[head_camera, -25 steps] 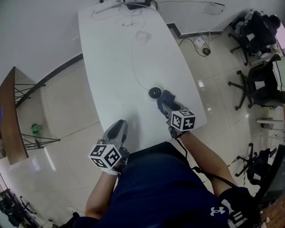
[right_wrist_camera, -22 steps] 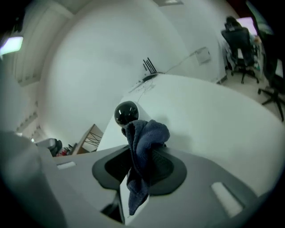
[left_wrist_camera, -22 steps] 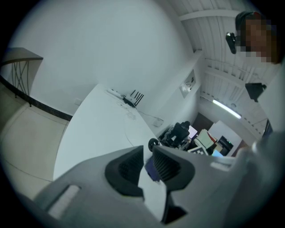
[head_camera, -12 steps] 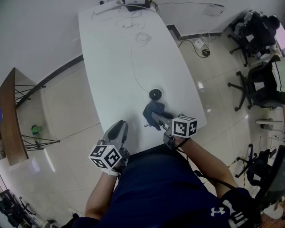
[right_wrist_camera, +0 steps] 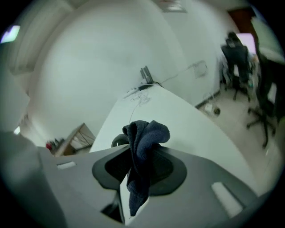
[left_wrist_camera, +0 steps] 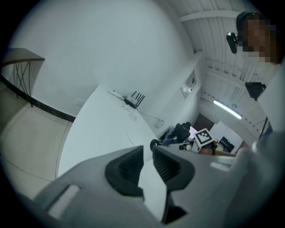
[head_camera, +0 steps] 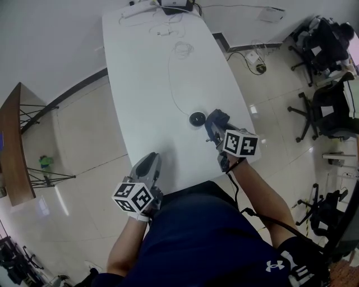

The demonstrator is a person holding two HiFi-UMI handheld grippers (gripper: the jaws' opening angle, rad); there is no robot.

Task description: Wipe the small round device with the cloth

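Observation:
The small round black device (head_camera: pixel 197 118) sits on the white table (head_camera: pixel 151 84), with a thin white cable running from it toward the far end. My right gripper (head_camera: pixel 213 128) is just right of the device, shut on a dark blue cloth (head_camera: pixel 217 119). In the right gripper view the cloth (right_wrist_camera: pixel 143 149) hangs bunched between the jaws, and the device (right_wrist_camera: pixel 117 141) peeks out behind the left jaw. My left gripper (head_camera: pixel 147 164) rests at the table's near edge, its jaws close together with nothing between them. The left gripper view shows the device (left_wrist_camera: pixel 155 144) past the jaws.
Cables and a power strip (head_camera: pixel 171 7) lie at the table's far end. Office chairs (head_camera: pixel 328 101) stand on the tiled floor to the right. A wooden side table (head_camera: pixel 17 140) stands at the left. The table's right edge runs close beside my right gripper.
My right gripper, holding the cloth, swung back toward me and left, then moved forward and right again to beside the device. The left gripper stayed still.

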